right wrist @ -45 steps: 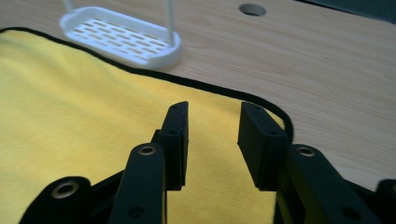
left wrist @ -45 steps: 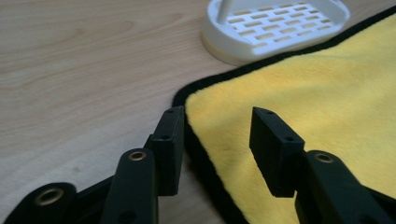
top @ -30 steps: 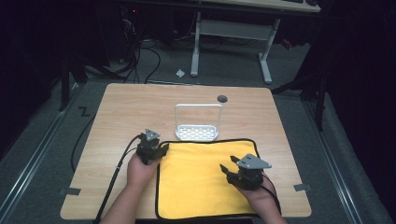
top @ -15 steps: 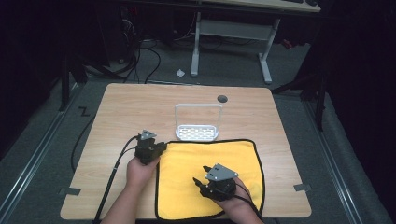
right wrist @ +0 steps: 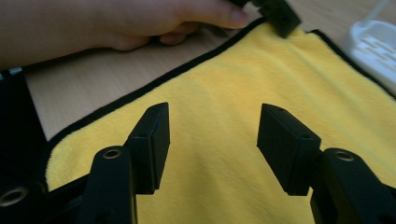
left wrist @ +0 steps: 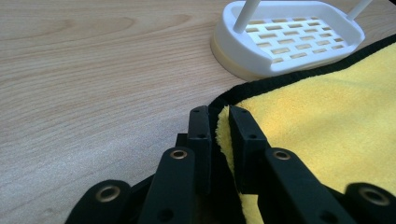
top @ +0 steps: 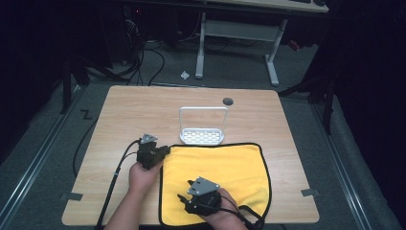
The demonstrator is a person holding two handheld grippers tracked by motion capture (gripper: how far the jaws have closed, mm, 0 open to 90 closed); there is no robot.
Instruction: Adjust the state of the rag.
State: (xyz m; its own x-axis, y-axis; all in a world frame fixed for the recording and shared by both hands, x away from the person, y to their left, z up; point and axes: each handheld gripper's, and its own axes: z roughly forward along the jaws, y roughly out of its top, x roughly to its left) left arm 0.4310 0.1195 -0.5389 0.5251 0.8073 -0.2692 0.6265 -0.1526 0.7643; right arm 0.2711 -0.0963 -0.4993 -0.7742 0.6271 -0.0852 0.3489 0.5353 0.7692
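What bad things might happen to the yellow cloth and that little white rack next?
1. The left gripper pinches just the far left corner of the yellow cloth, so the thin hem might slip out if pulled.
2. The white rack sits right at the cloth's far edge; lifting that corner might nudge or tip it.
3. The right gripper hovers open over the cloth, gripping nothing, so a one-sided pull might bunch the cloth instead of folding it neatly.
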